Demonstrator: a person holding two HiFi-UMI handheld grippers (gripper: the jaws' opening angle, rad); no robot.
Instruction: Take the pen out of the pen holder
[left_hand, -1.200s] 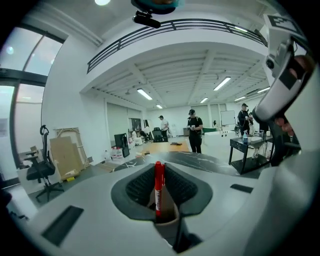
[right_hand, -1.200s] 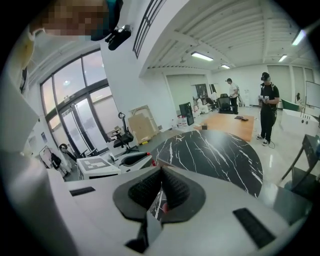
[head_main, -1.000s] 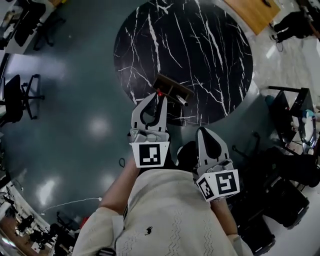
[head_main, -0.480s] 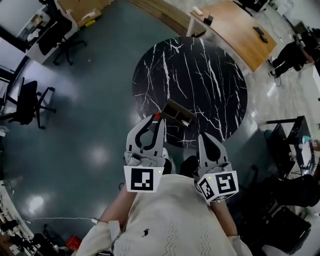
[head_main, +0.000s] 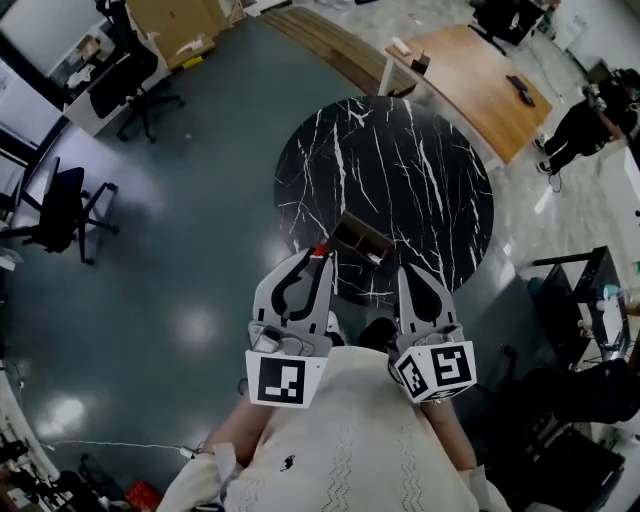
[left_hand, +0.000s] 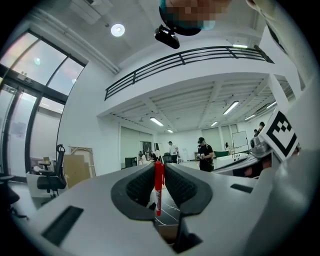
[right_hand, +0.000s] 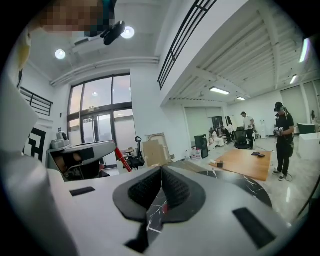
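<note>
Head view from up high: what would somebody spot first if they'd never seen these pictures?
The big round black table with white veins fills the middle of the head view, with a brown pen holder near its closest edge. Just below, the left gripper is shut on a red pen, which stands straight up between the jaws in the left gripper view. The right gripper beside it is shut and empty.

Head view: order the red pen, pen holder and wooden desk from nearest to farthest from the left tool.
1. Red pen: clamped by the left tool.
2. Pen holder: just right of the tips, on the marble table.
3. Wooden desk: beyond the table, upper right.
</note>
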